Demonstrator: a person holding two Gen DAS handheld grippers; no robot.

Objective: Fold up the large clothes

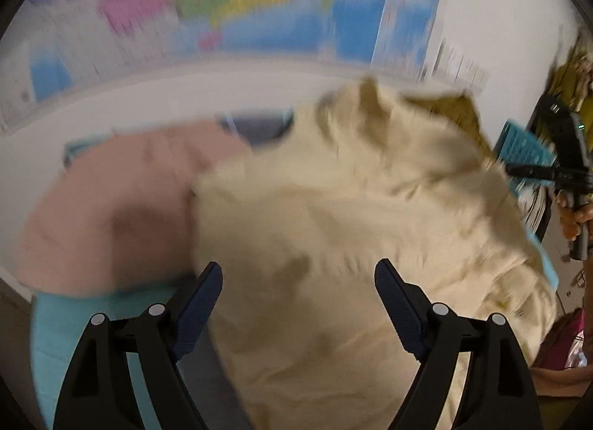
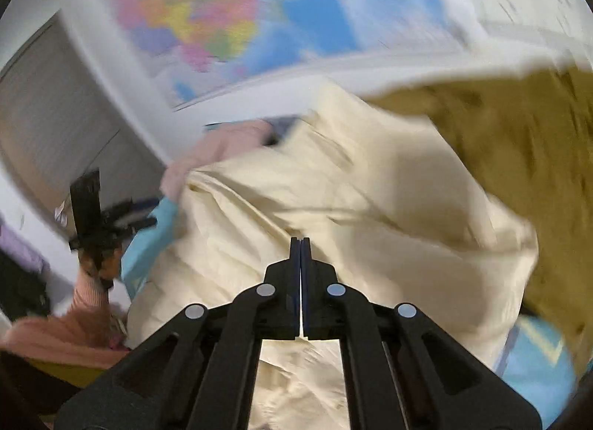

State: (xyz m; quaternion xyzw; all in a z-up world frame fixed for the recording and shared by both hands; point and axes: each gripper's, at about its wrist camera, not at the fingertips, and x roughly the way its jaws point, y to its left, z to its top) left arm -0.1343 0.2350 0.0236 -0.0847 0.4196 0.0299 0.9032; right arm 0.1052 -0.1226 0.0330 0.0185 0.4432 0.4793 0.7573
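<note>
We note black gripper frames, each with four silver rivets (image 2: 265,290) and dark blue textured finger pads (image 1: 198,307). A ribbed pink sleeve (image 2: 89,291) covers the left wrist.

The left tool (image 1: 298,281) has its two fingers spread wide, with nothing pinched between their dark blue pads (image 1: 202,304). It tilts steeply downward, its black finger arms fanning out toward the lower corners of its own view. The right tool (image 2: 300,244) has its fingers pressed flat together, only a thin slit showing between them; whether anything is pinched there is unclear. It also angles downward. Seen from the right tool, the left tool sits off to its left, gripped from below by a hand (image 2: 98,263) with a ribbed pink sleeve (image 2: 87,291) at the wrist. Both views are motion-blurred.
</note>
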